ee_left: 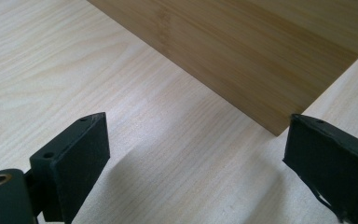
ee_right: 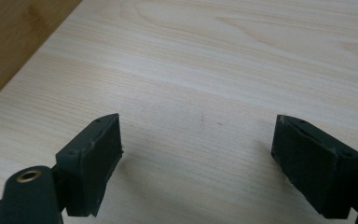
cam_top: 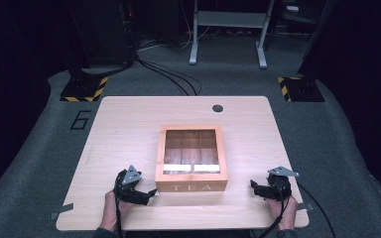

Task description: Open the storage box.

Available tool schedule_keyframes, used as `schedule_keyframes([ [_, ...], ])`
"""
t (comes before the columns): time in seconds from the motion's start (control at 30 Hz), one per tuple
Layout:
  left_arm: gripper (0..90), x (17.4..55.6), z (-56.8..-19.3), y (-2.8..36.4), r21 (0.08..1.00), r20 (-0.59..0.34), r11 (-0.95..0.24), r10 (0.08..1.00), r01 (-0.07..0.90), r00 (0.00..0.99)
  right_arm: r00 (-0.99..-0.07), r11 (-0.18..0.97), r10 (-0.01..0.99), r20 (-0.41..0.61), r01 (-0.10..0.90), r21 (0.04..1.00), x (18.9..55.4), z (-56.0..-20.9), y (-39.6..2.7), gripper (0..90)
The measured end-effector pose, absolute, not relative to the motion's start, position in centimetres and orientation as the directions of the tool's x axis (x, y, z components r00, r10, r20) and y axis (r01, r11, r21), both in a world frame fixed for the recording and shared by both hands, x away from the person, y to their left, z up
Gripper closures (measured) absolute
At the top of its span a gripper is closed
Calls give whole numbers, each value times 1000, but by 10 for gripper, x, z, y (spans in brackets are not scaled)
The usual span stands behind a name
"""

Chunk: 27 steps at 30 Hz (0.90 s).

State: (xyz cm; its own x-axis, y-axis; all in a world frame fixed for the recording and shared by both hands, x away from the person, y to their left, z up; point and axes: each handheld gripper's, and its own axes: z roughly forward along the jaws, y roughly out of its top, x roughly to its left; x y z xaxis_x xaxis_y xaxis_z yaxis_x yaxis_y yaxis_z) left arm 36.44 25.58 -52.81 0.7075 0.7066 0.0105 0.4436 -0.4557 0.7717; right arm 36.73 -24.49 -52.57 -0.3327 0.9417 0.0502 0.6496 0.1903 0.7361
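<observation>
A wooden tea box (cam_top: 191,186) with "TEA" on its front and a clear window lid stands in the middle of the table (cam_top: 129,124). My left gripper (cam_top: 149,194) rests on the table just left of the box's front corner, open with nothing between its fingers. In the left gripper view the left gripper (ee_left: 193,154) faces the box's side wall (ee_left: 242,51) a short way off. My right gripper (cam_top: 254,186) lies right of the box, apart from it, open and empty. The right gripper (ee_right: 198,149) looks over bare tabletop, with the box (ee_right: 9,37) at the upper left.
A dark round hole (cam_top: 218,108) sits in the table near its far edge. Behind the table are floor cables (cam_top: 168,74), a grey stand (cam_top: 228,29) and two hazard-striped bases (cam_top: 84,89). Bare wood lies on both sides of the box.
</observation>
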Motion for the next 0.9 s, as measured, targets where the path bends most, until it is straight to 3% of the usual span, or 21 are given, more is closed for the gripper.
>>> schedule_keyframes([
  [0.47,106,360,-527,256,794,7,-452,676,407,737,-445,181,885,137,600,780,355,-498,-222,189],
  [0.9,150,360,-527,243,793,1,-473,631,384,775,-571,189,792,216,565,803,349,-476,-197,354],
])
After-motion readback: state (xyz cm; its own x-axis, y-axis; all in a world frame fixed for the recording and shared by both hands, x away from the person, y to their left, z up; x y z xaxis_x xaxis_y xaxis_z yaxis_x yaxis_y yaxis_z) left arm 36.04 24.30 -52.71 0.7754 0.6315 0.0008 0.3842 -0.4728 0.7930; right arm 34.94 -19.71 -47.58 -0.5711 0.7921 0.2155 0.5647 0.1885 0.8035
